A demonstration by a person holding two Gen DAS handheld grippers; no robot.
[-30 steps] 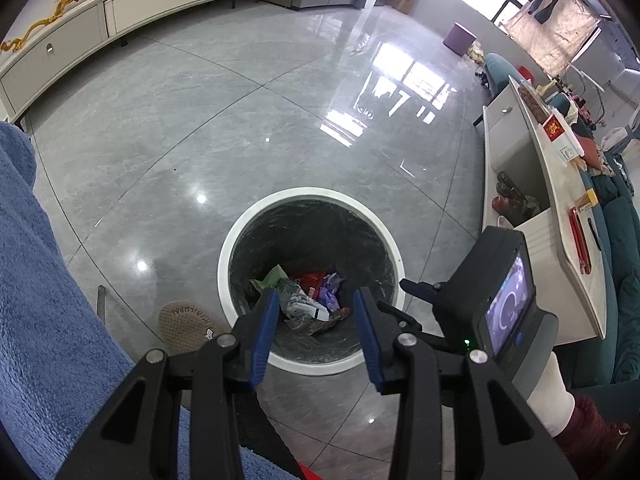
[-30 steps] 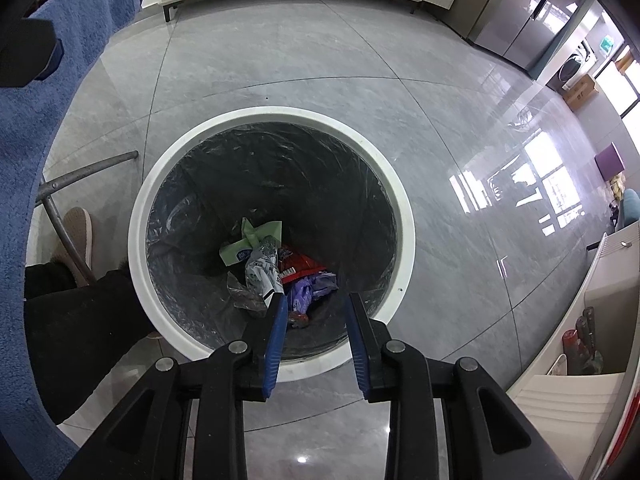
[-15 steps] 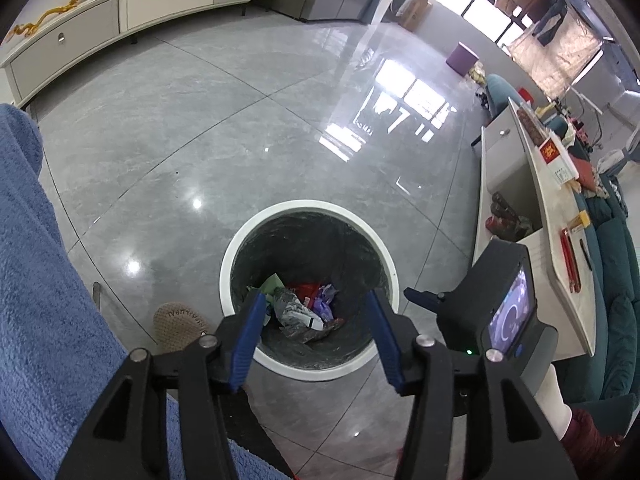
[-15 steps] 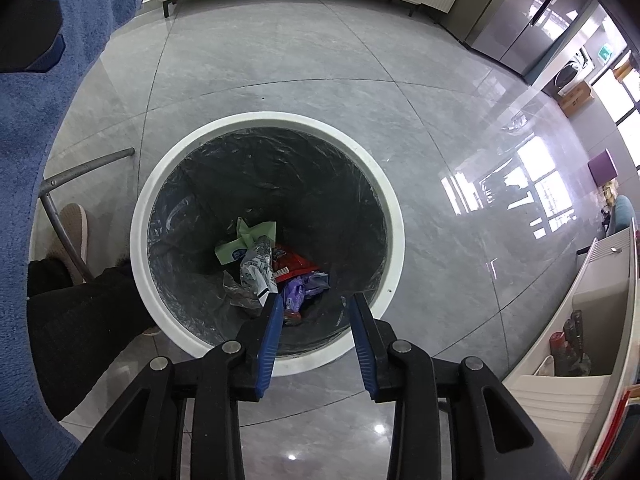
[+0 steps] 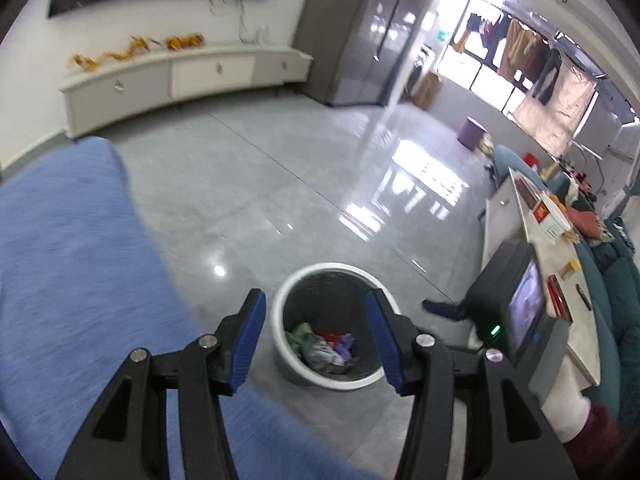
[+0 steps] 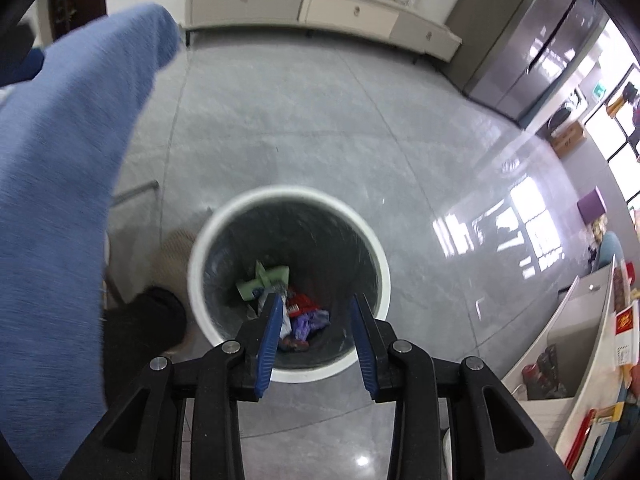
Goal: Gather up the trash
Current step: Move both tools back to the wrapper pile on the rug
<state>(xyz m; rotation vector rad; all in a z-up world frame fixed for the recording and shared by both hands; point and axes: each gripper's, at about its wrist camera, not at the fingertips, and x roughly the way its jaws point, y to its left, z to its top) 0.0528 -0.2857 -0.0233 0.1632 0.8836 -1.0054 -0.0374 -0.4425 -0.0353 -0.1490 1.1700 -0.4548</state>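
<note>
A round white trash bin [image 5: 288,362] with a black liner stands on the grey floor; it also shows in the right wrist view [image 6: 200,264]. Inside lie several wrappers [image 5: 324,346]: green, silver, red and purple, also in the right wrist view [image 6: 304,312]. My left gripper [image 5: 314,320] is open and empty, high above the bin. My right gripper [image 6: 316,312] is open and empty above the bin's near rim. The right gripper's body [image 5: 520,328] shows at the right of the left wrist view.
A blue cloth-covered surface [image 5: 72,264] fills the left side, also in the right wrist view [image 6: 52,184]. A white low cabinet [image 5: 180,76] lines the far wall. A white side table [image 5: 556,280] and teal sofa [image 5: 624,344] stand at right. A slipper [image 6: 176,256] lies beside the bin.
Both grippers have lifted up and back from the bin, so it looks smaller. The left gripper's jaws have opened wider. The views have tilted up toward the room.
</note>
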